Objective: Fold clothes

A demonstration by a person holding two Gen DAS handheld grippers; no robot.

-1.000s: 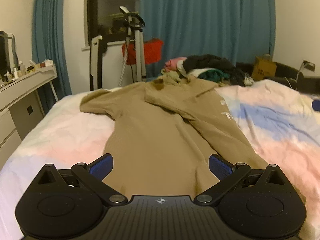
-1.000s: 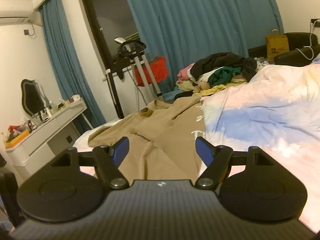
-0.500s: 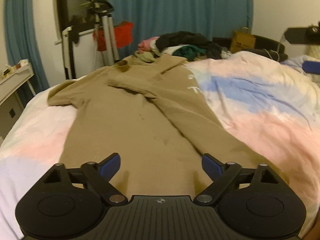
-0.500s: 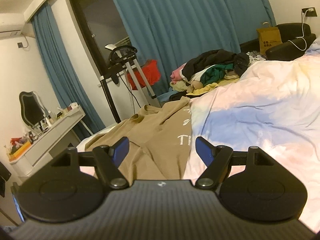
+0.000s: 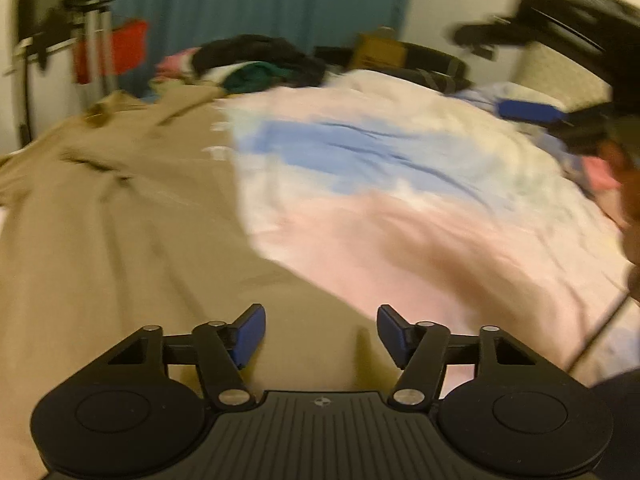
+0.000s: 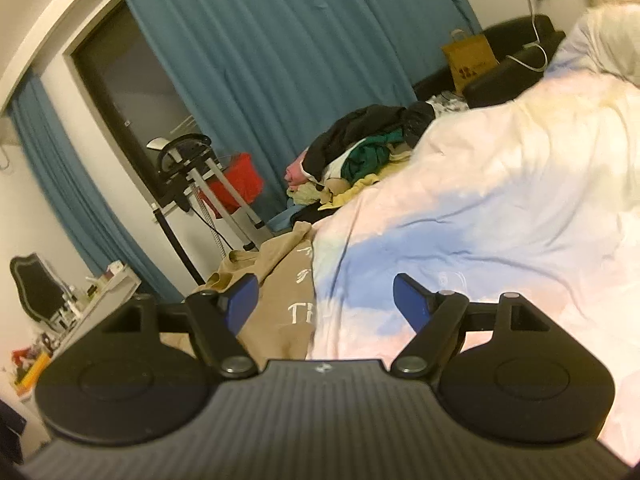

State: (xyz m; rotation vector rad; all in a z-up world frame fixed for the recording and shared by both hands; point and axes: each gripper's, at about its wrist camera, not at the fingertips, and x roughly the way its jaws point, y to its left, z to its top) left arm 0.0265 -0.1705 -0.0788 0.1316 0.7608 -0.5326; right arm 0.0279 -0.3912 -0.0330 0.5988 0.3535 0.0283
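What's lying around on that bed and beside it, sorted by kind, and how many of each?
Tan garment spread on the bed: 1
Heap of mixed clothes: 1 (pieces inside too tangled to count)
Pastel duvet: 1
Brown paper bag: 1
Red basket: 1
Open grippers: 2, left gripper and right gripper
Total: 7

The garment [image 5: 100,240] is plain tan with white lettering [image 6: 298,312]. The duvet [image 5: 400,208] runs in soft patches — white, pale blue, pink. Curtains [image 6: 288,60] are teal. The clothes pile [image 6: 360,152] mixes black, green, yellow, pink. Gripper pads [image 5: 250,334] are blue — their frames black.
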